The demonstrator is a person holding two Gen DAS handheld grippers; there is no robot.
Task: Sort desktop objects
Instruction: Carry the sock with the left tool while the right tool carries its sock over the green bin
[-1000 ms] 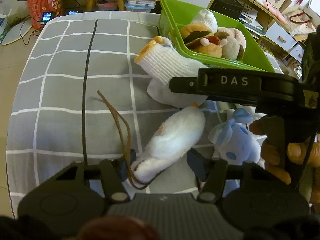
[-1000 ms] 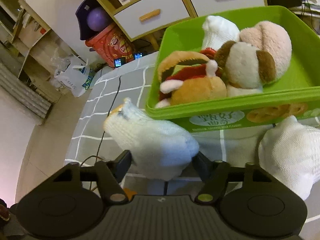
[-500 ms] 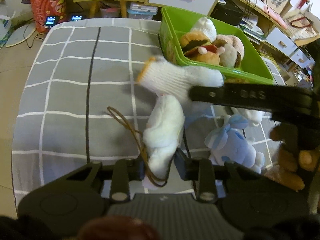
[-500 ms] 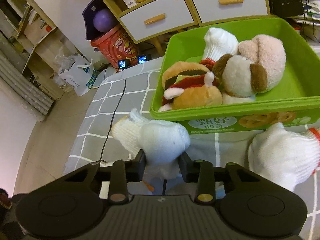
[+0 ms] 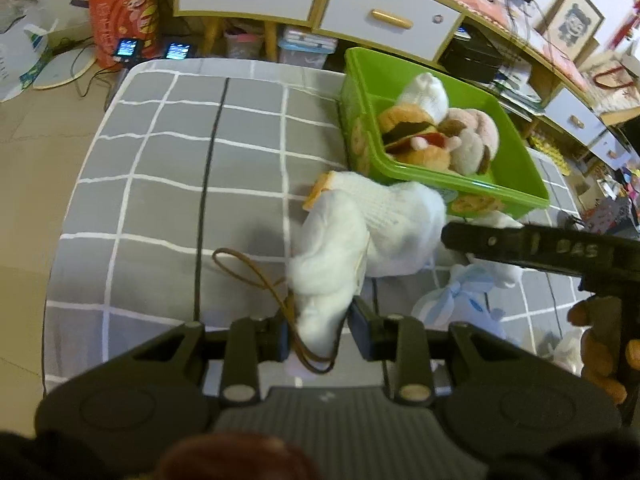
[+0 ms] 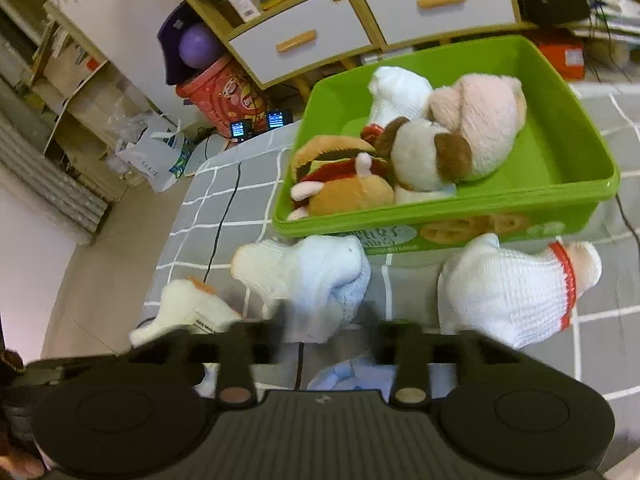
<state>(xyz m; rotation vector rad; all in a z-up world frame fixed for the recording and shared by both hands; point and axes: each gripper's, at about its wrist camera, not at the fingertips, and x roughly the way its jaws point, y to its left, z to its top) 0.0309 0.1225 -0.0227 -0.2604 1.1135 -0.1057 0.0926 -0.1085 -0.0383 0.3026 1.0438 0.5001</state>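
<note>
Soft, light toys & gloves, easy to squeeze.
Left gripper (image 5: 318,330) clamped on white toy (image 5: 326,248), lower centre; right gripper (image 6: 326,330) jaws opening around glove (image 6: 316,280); grab at the thick middle.

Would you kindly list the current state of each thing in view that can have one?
Left gripper: shut on the white plush.
Right gripper: jaws opening, orange-cuffed glove between them.
Green bin: lidless, holding plush toys.
Cabinet drawers: closed.
Red-cuffed glove: lying on the tablecloth.
</note>
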